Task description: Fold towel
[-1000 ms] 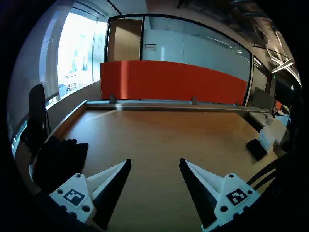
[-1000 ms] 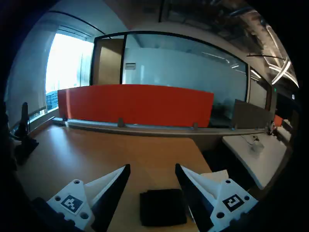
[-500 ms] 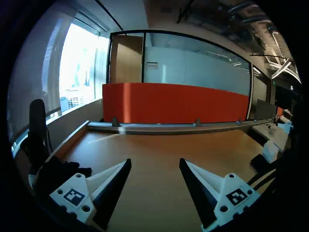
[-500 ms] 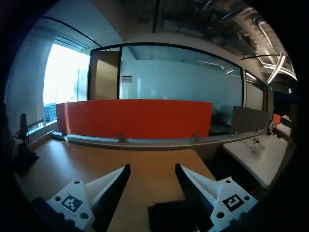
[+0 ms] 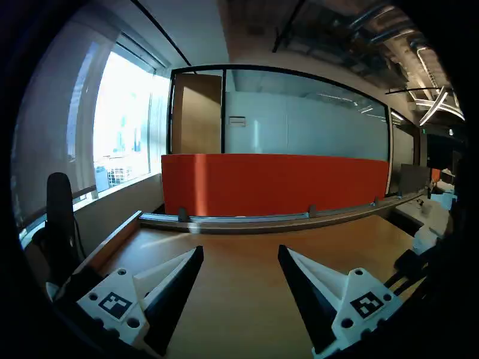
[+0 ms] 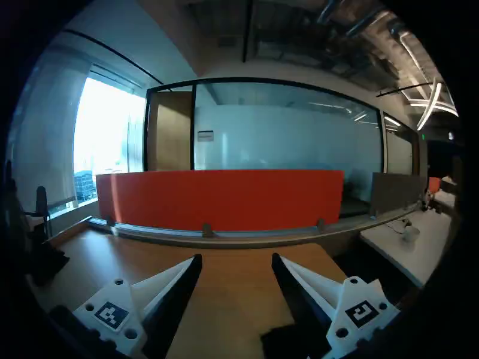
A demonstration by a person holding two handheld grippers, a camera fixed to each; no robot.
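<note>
The left gripper (image 5: 239, 248) is held low over a wooden desk (image 5: 239, 287), its two fingers spread wide apart with nothing between them but bare wood. The right gripper (image 6: 236, 256) is likewise open and empty above the same desk (image 6: 233, 287). In the right gripper view the towel (image 6: 287, 342) shows as a dark flat shape lying on the wood at the very bottom, close under the gripper and partly hidden by the right-hand finger; its folds cannot be made out. The left gripper view places the towel (image 5: 406, 263) far off at the right edge of the desk, a small dark patch just below a white stack (image 5: 424, 236), well apart from that gripper. An orange partition (image 5: 269, 182) stands along the desk's far edge, with a glass wall (image 5: 305, 125) behind it and a bright window (image 5: 120, 143) to the left. The left gripper view also has a black upright post (image 5: 58, 209) near the left corner, and a dark mass low behind the left finger that is too dim to identify. The right gripper view takes in the partition (image 6: 221, 197), the window (image 6: 102, 143) and a white side desk (image 6: 413, 239) past the wooden desk's right end.
</note>
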